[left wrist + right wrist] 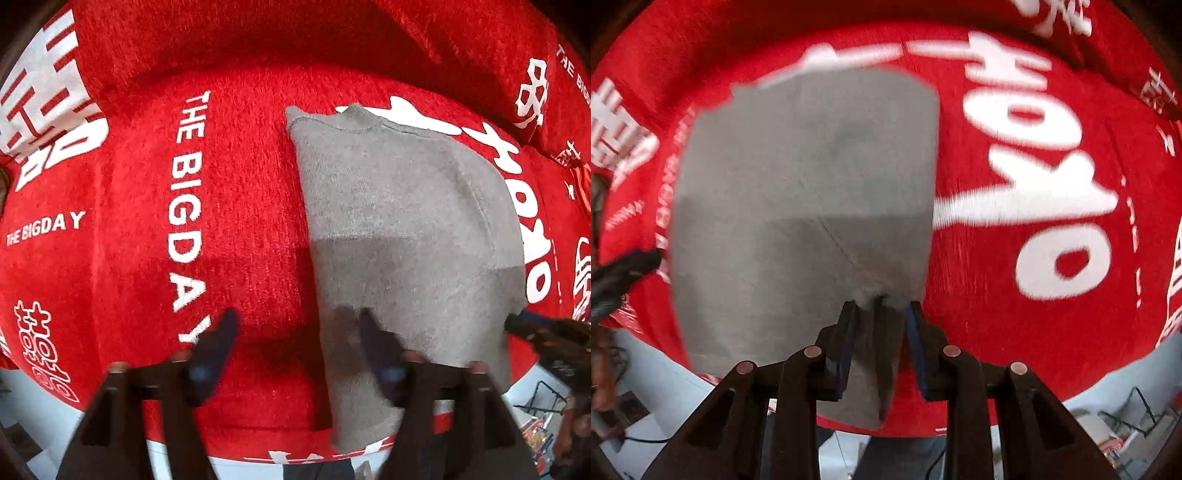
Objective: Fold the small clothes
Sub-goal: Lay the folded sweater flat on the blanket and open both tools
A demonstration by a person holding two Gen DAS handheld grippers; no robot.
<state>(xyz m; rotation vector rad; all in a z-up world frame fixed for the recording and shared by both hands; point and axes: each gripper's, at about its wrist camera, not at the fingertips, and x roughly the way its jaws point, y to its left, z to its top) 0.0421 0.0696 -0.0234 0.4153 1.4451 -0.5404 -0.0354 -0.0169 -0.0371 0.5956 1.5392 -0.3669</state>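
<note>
A small grey knit sweater [402,221] lies folded lengthwise on a red blanket, collar at the far end. My left gripper [295,321] is open, its right finger over the sweater's near left edge and its left finger over the blanket. In the right wrist view the sweater [805,184] fills the centre left. My right gripper [881,306] has its jaws around the sweater's near hem, with grey fabric bunched between the pads. The right gripper's tip [517,325] shows at the right edge of the left wrist view.
The red blanket [221,206] with white lettering "THE BIG DAY" covers the whole work surface and rises in folds at the back. White floor [1126,387] and a dark wire rack [543,402] show below the near edge.
</note>
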